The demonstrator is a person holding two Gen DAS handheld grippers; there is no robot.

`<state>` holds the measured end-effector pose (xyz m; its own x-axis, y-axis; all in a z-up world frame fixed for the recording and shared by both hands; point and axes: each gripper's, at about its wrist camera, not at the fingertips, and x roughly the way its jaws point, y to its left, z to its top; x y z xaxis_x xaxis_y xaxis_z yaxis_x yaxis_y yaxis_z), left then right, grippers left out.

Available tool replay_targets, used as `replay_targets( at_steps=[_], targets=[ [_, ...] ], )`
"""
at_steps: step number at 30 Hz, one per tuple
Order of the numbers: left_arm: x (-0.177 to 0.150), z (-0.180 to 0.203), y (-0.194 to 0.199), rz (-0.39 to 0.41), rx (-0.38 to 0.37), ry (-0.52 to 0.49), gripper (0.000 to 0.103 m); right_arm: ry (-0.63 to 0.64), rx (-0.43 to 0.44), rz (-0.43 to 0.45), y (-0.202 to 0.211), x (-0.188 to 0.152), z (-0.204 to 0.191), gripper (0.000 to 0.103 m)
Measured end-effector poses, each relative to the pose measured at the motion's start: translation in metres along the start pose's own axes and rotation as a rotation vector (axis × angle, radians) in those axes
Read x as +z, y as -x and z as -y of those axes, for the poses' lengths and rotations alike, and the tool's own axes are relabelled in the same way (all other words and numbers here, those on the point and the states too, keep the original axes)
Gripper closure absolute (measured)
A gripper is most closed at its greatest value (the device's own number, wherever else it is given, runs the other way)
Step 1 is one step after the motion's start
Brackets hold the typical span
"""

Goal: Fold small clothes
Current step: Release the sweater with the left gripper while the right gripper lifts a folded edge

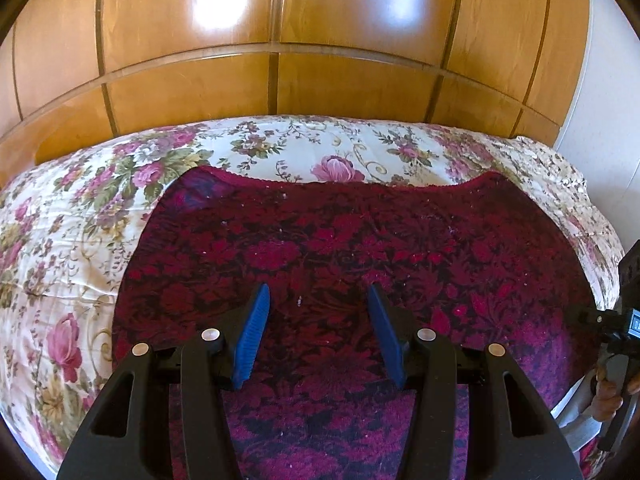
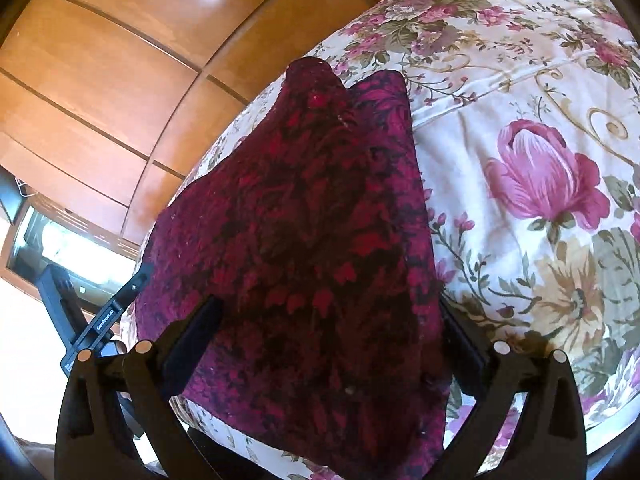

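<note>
Left gripper [image 1: 318, 312]: its blue jaws stand wide apart. They hold nothing. They hang just over the near middle of the cloth, and I cannot tell if they touch it.

Right gripper [image 2: 326, 344]: its black jaws are wide apart too. The near end of the cloth lies between them and hides the tips. Nothing is pinched.

Dark red and purple flower-patterned knit cloth [image 1: 352, 248]: it lies spread flat on the bed, near the front edge. Its far edge curves across the bed. In the right wrist view it runs from the jaws away to a far corner.

How it will handle: it looks soft, floppy and light. It looks a bit fuzzy, so it should not slip much. It will sag if held by one spot.

Where to hold: I think the near corners or the near edge are best, one for each gripper.

Cream bedspread with pink roses [image 1: 72, 240]: it lies under the cloth on every side.

Shiny brown wooden wardrobe [image 1: 280, 20]: it stands behind the bed.
</note>
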<state>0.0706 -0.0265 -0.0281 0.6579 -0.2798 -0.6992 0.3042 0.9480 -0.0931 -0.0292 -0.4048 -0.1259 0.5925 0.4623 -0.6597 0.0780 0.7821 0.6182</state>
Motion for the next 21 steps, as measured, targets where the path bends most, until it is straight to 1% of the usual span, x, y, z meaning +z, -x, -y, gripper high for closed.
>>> replay_targets(
  at_steps=[3, 5, 7, 10, 12, 14, 16, 21],
  targets=[
    [0.001, 0.0, -0.003, -0.004, 0.0, 0.002, 0.053, 0.012, -0.009, -0.004, -0.001, 0.0, -0.003, 0.014],
    [0.0, 0.001, -0.004, -0.007, 0.001, 0.002, 0.053, 0.011, -0.01, -0.007, -0.004, 0.0, -0.004, 0.018],
    [0.0, 0.001, -0.005, -0.006, 0.001, 0.002, 0.053, 0.014, -0.007, -0.013, -0.004, 0.0, -0.006, 0.026],
    [0.0, 0.0, -0.005, -0.005, -0.003, 0.007, 0.053, 0.018, -0.006, -0.015, -0.005, 0.0, -0.011, 0.034],
    [-0.001, -0.001, -0.005, -0.003, -0.01, 0.013, 0.053, 0.015, -0.005, -0.015, -0.005, -0.001, -0.012, 0.037],
    [-0.001, -0.002, -0.006, -0.003, -0.018, 0.021, 0.053, 0.011, -0.002, -0.014, -0.003, -0.001, -0.016, 0.043],
    [-0.001, -0.005, -0.006, -0.005, -0.028, 0.029, 0.053, 0.028, -0.009, -0.007, 0.0, 0.001, -0.025, 0.05],
    [0.0, -0.013, -0.005, -0.012, -0.068, 0.073, 0.053, 0.085, 0.008, 0.025, 0.014, 0.008, -0.056, 0.057]
  ],
)
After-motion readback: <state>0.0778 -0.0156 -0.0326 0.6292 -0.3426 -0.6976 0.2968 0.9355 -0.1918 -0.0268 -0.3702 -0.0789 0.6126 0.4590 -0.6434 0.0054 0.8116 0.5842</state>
